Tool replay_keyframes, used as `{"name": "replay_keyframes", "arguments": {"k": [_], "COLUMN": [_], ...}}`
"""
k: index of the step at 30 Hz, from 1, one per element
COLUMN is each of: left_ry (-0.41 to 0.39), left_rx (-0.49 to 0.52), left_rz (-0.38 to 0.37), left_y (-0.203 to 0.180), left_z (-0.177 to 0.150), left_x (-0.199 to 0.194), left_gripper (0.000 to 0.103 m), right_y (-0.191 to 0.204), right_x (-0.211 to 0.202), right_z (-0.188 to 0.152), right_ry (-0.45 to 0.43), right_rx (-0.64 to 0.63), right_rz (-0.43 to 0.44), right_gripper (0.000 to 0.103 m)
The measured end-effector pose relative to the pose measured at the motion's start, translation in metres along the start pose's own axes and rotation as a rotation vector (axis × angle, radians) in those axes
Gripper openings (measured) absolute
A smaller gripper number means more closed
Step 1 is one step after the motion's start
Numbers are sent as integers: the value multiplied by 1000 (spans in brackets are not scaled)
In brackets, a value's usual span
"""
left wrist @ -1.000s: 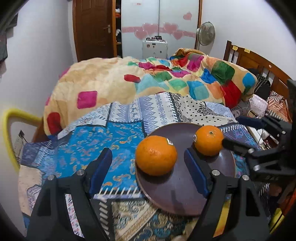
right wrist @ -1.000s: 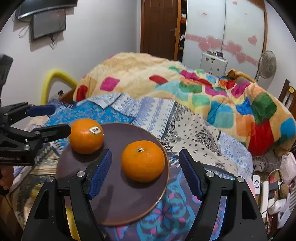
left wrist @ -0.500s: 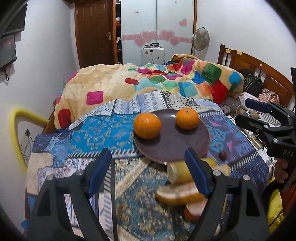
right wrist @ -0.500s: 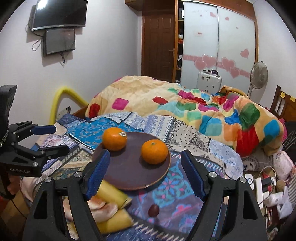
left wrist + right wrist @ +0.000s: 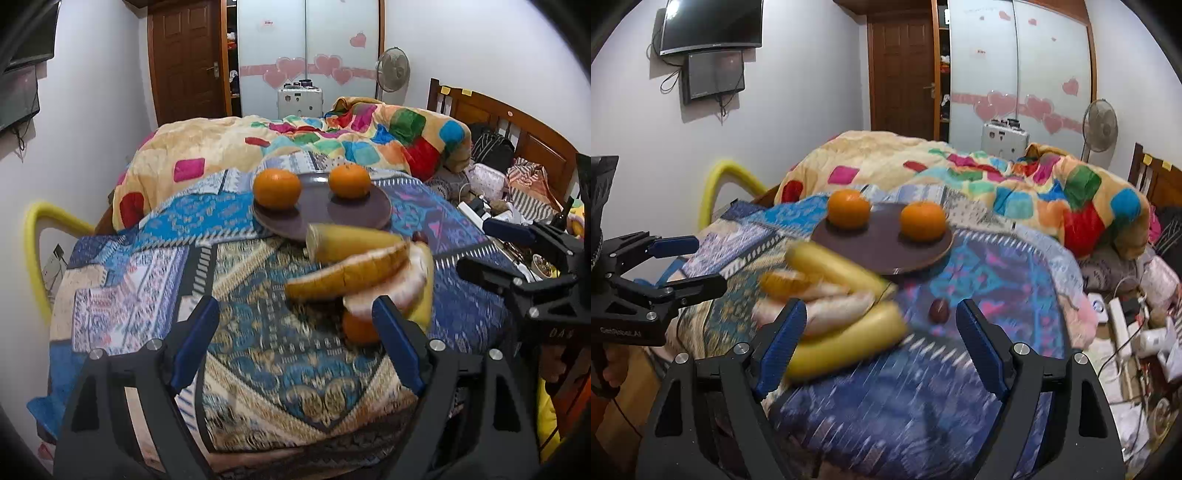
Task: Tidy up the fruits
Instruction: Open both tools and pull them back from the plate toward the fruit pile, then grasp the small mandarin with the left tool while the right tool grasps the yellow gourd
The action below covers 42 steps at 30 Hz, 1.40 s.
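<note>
Two oranges [image 5: 277, 188] [image 5: 349, 181] rest apart on a brown plate [image 5: 314, 218] on the patterned cloth; the right wrist view shows the same oranges [image 5: 848, 208] [image 5: 922, 220] and plate [image 5: 882, 251]. In front of the plate lies a pile of bananas [image 5: 351, 240] [image 5: 849, 339], pale peeled fruit slices [image 5: 831, 306] and a smaller orange piece [image 5: 356, 328]. A small dark fruit [image 5: 939, 310] lies alone on the cloth. My left gripper [image 5: 295, 325] and right gripper [image 5: 881, 317] hover well back from the plate, jaws opening, gripping nothing.
A colourful quilt [image 5: 332, 147] is heaped behind the plate. A yellow tube [image 5: 33, 251] arches at the left edge. Clutter, cables and a wooden headboard [image 5: 517, 133] fill the right side. The other gripper shows at each view's side [image 5: 474, 245] [image 5: 707, 264].
Both grippers have drawn back from the plate, each leaving its orange there. The banana pile and dark fruit have come into view in front. Both jaws stand slightly wider.
</note>
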<state>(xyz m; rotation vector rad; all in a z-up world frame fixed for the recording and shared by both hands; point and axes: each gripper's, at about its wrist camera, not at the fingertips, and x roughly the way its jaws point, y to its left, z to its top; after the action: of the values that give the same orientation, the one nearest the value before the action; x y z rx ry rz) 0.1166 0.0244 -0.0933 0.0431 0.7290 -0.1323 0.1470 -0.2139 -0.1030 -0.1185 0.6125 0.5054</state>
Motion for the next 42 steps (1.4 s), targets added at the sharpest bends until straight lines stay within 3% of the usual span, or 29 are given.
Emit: {"name": "replay_keyframes", "arguments": {"k": [10,19,23,31,42], "left_ry": [17,19,29,61,72], "left_rx": [-83,-67,-73,-35,-19], "left_rz": [32,13,-17,-104,-153], "left_y": [23,21,18,-10,-33], "left_z": [-39,-44,-42,-38,-28], "left_x": [5,11,18,36,54], "left_gripper": [85,84,77,69,58], "right_y": [28,36,22,-1,-5], "right_x": [29,51,45,26,28], "right_z": [-23,-29,-33,-46,-40], "right_ry": [69,99,104,107,92], "right_rx": [16,32,57,64,75], "right_rz": [44,10,52,6,29], "right_gripper": [82,83,75,62,59]}}
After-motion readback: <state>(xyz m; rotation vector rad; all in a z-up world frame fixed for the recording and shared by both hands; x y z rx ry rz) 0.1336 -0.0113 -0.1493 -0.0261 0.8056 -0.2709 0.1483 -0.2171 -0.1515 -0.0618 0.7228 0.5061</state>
